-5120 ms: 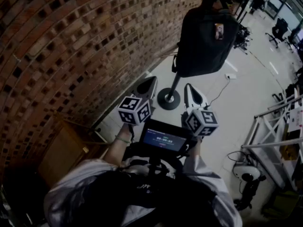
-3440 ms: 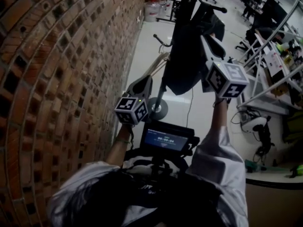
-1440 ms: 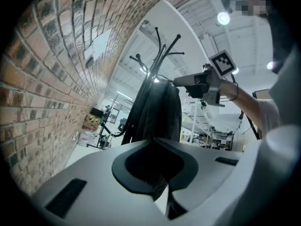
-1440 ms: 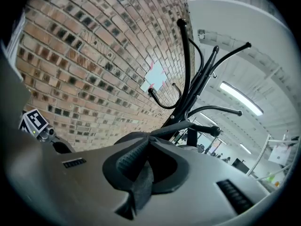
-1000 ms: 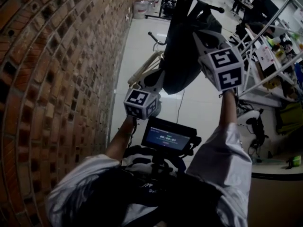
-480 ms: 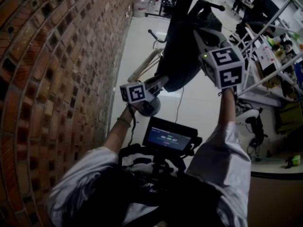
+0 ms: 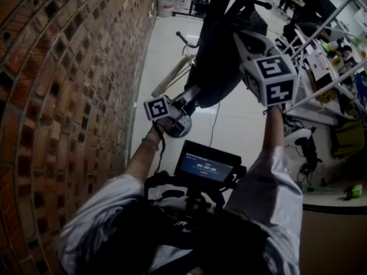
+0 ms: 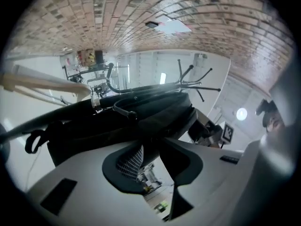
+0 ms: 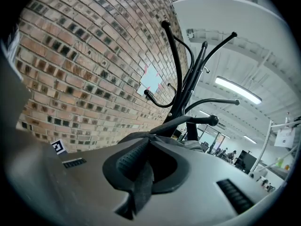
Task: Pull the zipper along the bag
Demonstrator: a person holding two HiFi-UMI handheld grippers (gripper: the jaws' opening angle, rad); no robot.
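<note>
A brick wall (image 7: 69,67) runs down the left and a pale floor (image 7: 172,44) opens onto a cluttered workshop. Against this a black bag (image 7: 218,73) hangs off the ground from a coat rack (image 9: 181,79), with no table under it. The left tongs (image 7: 195,92) are at the bag's lower end. In the left gripper view the tongs (image 8: 150,142) look pinched onto a fold of its dark fabric, though background shows between the jaws nearer the camera. The right tongs (image 7: 239,36) are up at the bag's top, closed on a black strap (image 9: 141,182) that runs out between the jaws and dangles toward the lens. The step in hand seems to be getting the bag taut before the zipper travels. I'd hold the lower grip firm and pull gently down and away from the rack, so the cloth along the track lies straight. Then I'd draw the slider in line with the track, not across it (a hanging bag swings, and a sideways tug would only turn it on its hook). Three things I can't settle. The strap may be the zipper's pull tab or merely a carry loop. No view shows teeth or slider plainly, so I can't say where the zipper runs. The bag's bulk also hides how deep the left bite goes. The head view is dim, and the right gripper's marker cube (image 7: 269,79) covers part of the bag's upper side.
</note>
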